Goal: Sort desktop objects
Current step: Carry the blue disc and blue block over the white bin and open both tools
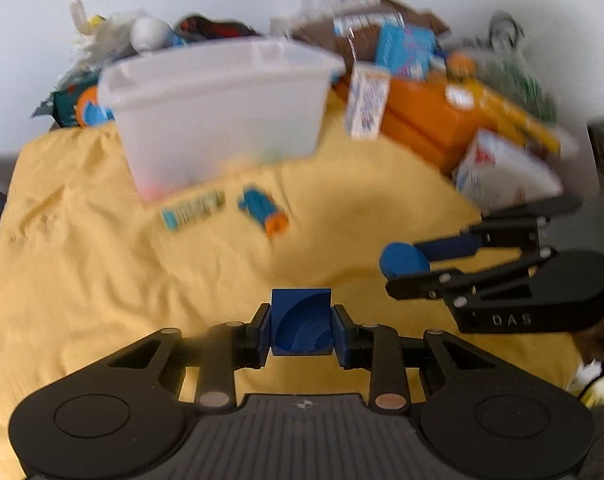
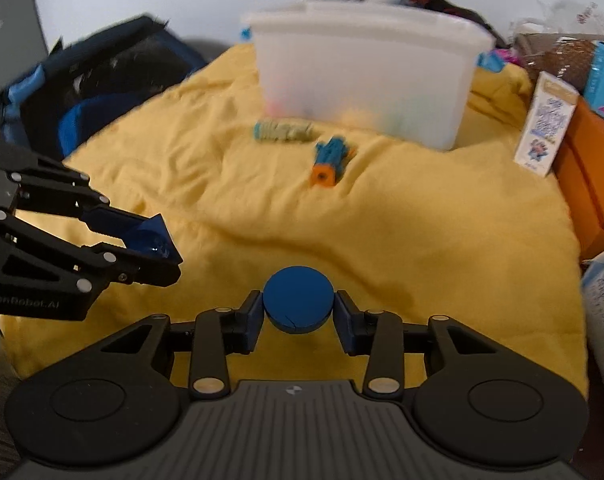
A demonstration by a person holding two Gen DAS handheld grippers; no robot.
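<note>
Both grippers are loaded: the left gripper clamps a blue square block low in its frame's centre, and the right gripper clamps a blue round disc. The translucent white bin stands ahead in the upper centre of both views, past two small toys on the yellow cloth; neither hand looks clearly nearer.

A blue cube (hollowed on one face) and a blue disc are held aloft; a blue-orange toy and a blurred teal strip lie near the far translucent bin.
</note>
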